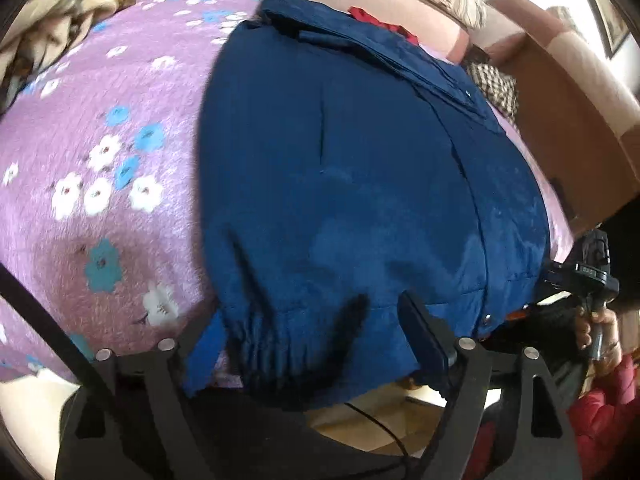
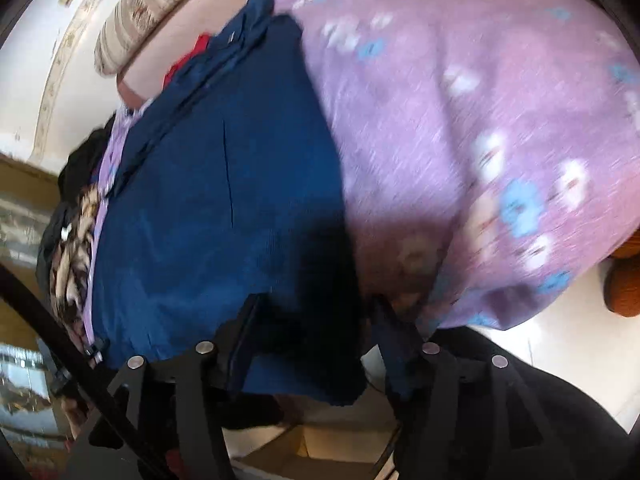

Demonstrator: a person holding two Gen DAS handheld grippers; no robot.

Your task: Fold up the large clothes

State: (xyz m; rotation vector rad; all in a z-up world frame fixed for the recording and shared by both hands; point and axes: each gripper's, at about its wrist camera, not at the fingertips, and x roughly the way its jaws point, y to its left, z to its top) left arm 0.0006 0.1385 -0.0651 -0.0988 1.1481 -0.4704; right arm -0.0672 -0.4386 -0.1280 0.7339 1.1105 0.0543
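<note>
The blue jacket (image 1: 360, 184) stretches lengthwise away from both tongs; its near hem lies between the spread left gripper (image 1: 380, 320) and right gripper (image 2: 316, 320), neither clamped.

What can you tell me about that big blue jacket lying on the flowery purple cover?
The blue jacket is a dark navy garment of smooth, slightly padded-looking cloth. It lies spread flat on the purple floral bedspread, collar end far away, hem hanging over the near edge. A front placket with small snaps runs down its length, and a gathered elastic cuff shows at the near hem. The left claw and the right claw both straddle its hem edge, not visibly pinching it.
</note>
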